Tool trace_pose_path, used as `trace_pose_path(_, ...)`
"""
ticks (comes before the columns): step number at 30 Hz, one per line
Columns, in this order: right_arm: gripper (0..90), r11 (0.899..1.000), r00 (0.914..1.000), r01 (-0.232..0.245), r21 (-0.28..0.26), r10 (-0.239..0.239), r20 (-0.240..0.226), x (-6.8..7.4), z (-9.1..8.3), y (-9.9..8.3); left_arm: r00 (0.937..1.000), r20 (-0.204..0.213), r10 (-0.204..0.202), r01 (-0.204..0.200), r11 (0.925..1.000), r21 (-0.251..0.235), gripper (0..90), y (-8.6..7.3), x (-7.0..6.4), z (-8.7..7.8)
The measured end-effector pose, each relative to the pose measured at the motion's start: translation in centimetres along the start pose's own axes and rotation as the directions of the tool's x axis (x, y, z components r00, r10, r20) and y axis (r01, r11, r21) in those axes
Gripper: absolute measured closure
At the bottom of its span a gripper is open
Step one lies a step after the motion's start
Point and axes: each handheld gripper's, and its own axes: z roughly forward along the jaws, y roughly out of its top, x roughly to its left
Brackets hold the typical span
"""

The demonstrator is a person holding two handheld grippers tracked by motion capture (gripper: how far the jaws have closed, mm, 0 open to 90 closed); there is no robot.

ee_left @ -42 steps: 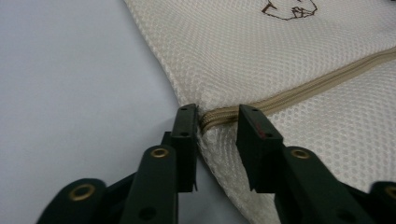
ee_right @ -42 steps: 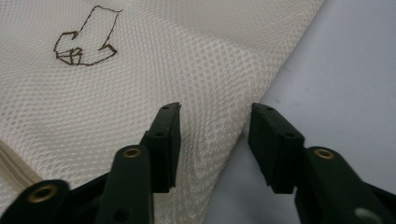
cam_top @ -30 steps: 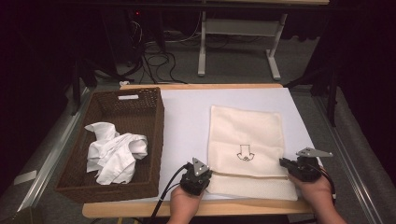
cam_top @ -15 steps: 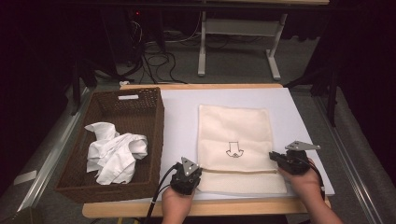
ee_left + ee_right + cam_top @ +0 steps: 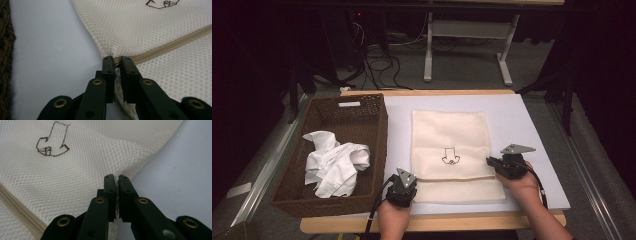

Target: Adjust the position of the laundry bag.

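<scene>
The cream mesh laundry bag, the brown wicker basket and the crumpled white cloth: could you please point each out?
Cream mesh laundry bag [image 5: 449, 135], high view, its upper panel.
Brown wicker basket [image 5: 379, 125], high view, its right wall.
Crumpled white cloth [image 5: 334, 162], high view, its middle.

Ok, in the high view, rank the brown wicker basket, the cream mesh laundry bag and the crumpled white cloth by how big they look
1. Brown wicker basket, though it only narrowly beats the bag.
2. Cream mesh laundry bag.
3. Crumpled white cloth, clearly smallest, lying inside the basket.

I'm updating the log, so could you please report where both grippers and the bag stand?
Left gripper shut on cream mesh laundry bag at its zipper end. Right gripper shut on its opposite edge. Bag flat on white mat. Nothing in the way.
</scene>
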Motion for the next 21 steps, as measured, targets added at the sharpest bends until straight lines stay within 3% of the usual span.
trace_pose_path(4, 83.9, 1.000, 1.0000, -0.002, 0.004, 0.002, -0.004, -0.1, 0.0, -0.1, 0.9999, -0.002, -0.015, 0.015, 0.9999, -0.002, 78.2, 0.0, 0.1, 0.0)
trace_pose_path(11, 69.5, 0.999, 0.9998, -0.017, -0.034, 0.018, 0.003, -0.4, -0.6, -0.3, 0.9996, -0.012, -0.027, 0.027, 0.9991, -0.033, 60.0, 0.0, 0.2, -0.2)
trace_pose_path(16, 66.7, 0.997, 0.9996, -0.023, -0.068, 0.024, 0.014, -0.5, -1.7, -0.4, 0.9999, -0.012, -0.011, 0.011, 0.9982, -0.058, 56.5, 0.2, -0.2, -0.5)
trace_pose_path(21, 66.9, 0.997, 0.9995, -0.023, -0.078, 0.025, 0.017, -0.6, -2.6, -0.7, 0.9999, -0.005, -0.010, 0.010, 0.9994, -0.034, 55.4, 0.1, -0.3, 0.0)
